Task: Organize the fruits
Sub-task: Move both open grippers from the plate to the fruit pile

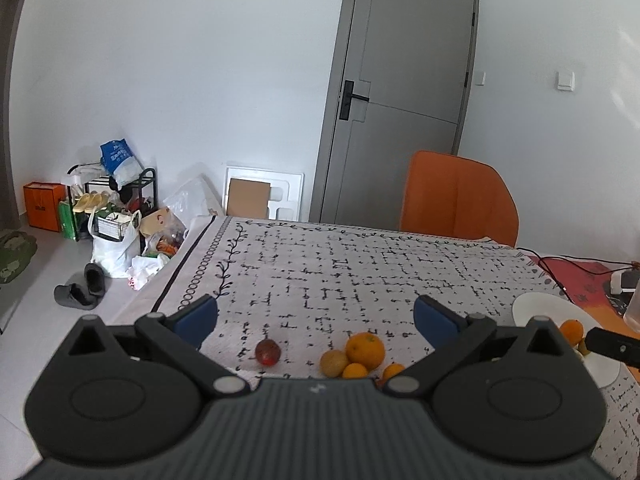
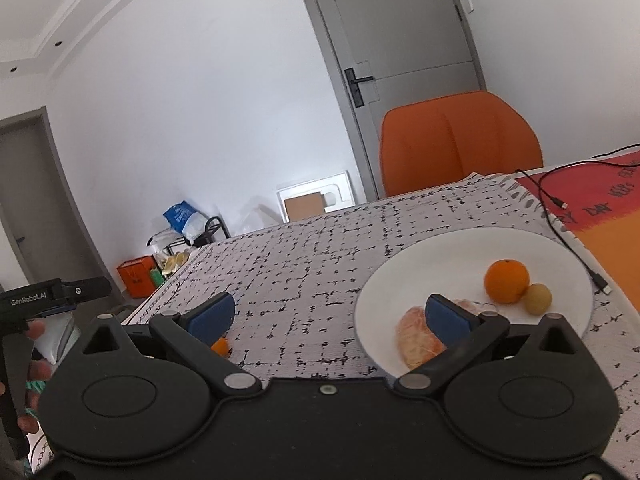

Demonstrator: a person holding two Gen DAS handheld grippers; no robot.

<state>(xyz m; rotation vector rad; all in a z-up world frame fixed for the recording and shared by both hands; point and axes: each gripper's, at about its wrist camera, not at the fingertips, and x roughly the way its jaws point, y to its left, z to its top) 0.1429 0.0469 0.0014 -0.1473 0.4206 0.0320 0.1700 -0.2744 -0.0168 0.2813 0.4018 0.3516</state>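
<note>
Fruits point(image 1: 362, 356) clustered on desk point(image 1: 360, 264) near left tongs point(image 1: 316, 320), spread wide, empty. Right tongs point(image 2: 336, 316) wide over plate point(image 2: 440, 256). Risk: round orange point(image 1: 365, 350) rolling if nudged.

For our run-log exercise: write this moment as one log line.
left claw: open | right claw: open | round white plate: three fruits | patterned tablecloth: five loose fruits

"GenRobot.AI" stood in pale letters on the black body of the left gripper point(image 2: 56, 294), seen from the right wrist. Dark lettering on the red-and-orange cloth point(image 2: 600, 208) was too skewed to read.
</note>
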